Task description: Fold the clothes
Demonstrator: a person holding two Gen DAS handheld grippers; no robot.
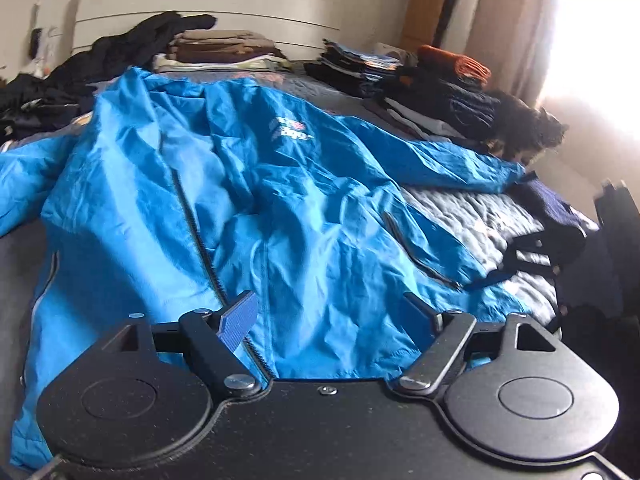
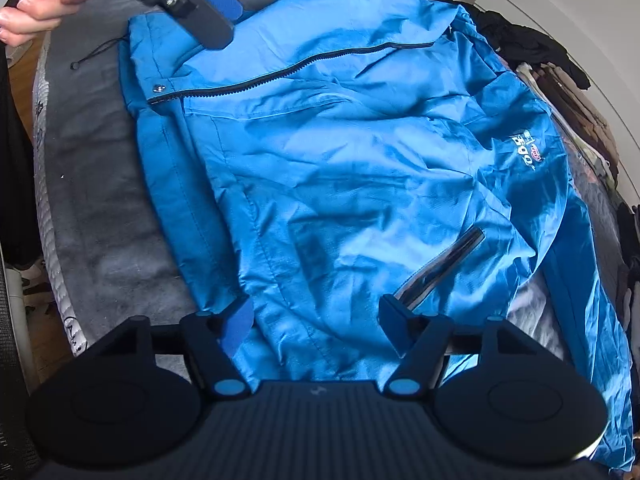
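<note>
Left tongs point(image 1: 334, 312) sit nearest in the left wrist view, blue pads spread wide, nothing between them but the fabric lying below; not gripping. Right tongs point(image 2: 316, 316) likewise parted over the cloth, pads clear of it, holding nothing. Blue jacket point(image 1: 248, 200) lies spread front-up across the bed point(image 2: 100, 216), zipper point(image 2: 256, 80) partly done, chest logo point(image 1: 292, 130) visible, one sleeve point(image 1: 448, 160) stretched toward the window side. From the right wrist view, the left tongs hang above the jacket's hem corner, a hand point(image 2: 28, 4) gripping their handle. Beyond the jacket, near the headboard point(image 1: 208, 12): folded stacks of clothes point(image 1: 224, 50), a second dark stack point(image 1: 432, 92), and loose dark garments point(image 1: 44, 96) at the far left.
</note>
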